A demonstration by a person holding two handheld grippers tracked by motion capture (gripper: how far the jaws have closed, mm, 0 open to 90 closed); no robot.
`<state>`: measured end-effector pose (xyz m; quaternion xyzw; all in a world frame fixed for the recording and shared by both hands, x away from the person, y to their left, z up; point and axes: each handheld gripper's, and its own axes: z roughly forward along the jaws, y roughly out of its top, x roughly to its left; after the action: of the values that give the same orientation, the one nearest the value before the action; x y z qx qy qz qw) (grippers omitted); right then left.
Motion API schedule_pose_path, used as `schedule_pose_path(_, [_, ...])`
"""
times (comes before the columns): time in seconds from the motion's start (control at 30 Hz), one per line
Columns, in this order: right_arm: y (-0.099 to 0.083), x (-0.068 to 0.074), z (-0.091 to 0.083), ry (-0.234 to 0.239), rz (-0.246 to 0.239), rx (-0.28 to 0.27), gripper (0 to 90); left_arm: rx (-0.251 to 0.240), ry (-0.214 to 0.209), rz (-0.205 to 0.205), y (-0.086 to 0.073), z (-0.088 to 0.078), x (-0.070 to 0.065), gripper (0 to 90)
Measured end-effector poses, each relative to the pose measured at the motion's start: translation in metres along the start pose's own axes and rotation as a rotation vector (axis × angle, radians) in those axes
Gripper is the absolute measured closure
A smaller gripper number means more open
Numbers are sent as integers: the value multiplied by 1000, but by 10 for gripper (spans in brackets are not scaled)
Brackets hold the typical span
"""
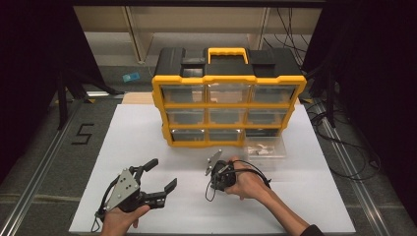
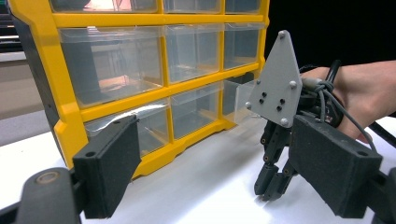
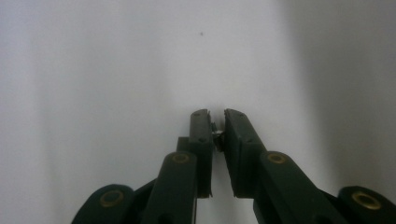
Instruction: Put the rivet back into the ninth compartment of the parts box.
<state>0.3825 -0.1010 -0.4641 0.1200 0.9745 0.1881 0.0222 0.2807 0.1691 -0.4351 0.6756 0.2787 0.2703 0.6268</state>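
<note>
Carefully lift the right gripper (image 3: 217,128), pinched on a tiny metal part (image 3: 215,134), straight off the white table (image 1: 147,137); left gripper (image 1: 160,176) hangs wide open

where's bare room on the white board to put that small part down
Free: the strip left of the yellow drawer cabinet, and the near right corner beyond the right claw. Crowded: around the pulled-out clear drawer and between the left claw and the right.
</note>
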Motion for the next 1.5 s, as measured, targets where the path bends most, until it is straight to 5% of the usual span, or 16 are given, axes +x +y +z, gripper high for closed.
schedule_pose_path(0.3, [1, 0, -8, -25, -15, -43, 822, -4, 0, -1, 0, -1, 1, 166])
schedule_pose_path(1.1, [3, 4, -77, -132, -36, -257, 822, -5, -1, 2, 1, -1, 0, 165])
schedule_pose_path(1.5, [-6, 1, -102, -182, -22, -308, 822, -4, -1, 9, 1, -1, 0, 166])
